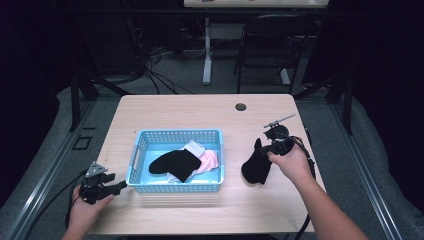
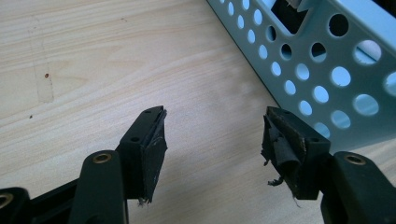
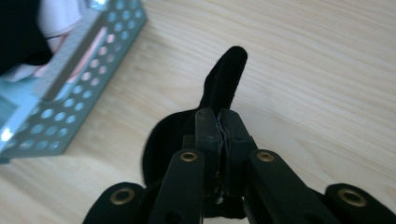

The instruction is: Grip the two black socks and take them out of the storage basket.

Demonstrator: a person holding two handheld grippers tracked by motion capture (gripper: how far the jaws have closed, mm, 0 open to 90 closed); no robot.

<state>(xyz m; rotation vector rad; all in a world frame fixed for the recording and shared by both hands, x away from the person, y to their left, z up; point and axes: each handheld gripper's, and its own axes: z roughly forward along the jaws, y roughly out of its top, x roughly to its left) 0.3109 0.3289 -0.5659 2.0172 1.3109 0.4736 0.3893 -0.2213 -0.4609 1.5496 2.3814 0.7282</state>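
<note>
**Black sock: one item out of the basket, several left inside**

Black sock (image 1: 256, 167) lies on the table (image 1: 200, 112), to the right of the blue basket (image 1: 176, 136) and well apart from it. The right tool (image 1: 276, 146) is clamped on this sock; in the right gripper view the two jaws stand pressed together on the dark fabric (image 3: 187, 135), with one end of the sock pointing away along the wood.

Status, as judged from the layout: the work appears to be sorting laundry out of the basket. One sock is out and resting on the table, but the clamp is not yet released, so this placement is unfinished.

Remaining items: a second black sock (image 1: 175, 163) lies on top of the pile in the basket, with pink and white garments (image 1: 207, 157) beneath and beside it.

The left tool (image 1: 102, 186) rests just beside the basket's near left corner. Its jaws stand apart with nothing between them, and the perforated basket wall (image 2: 322, 70) is close at their side.
</note>
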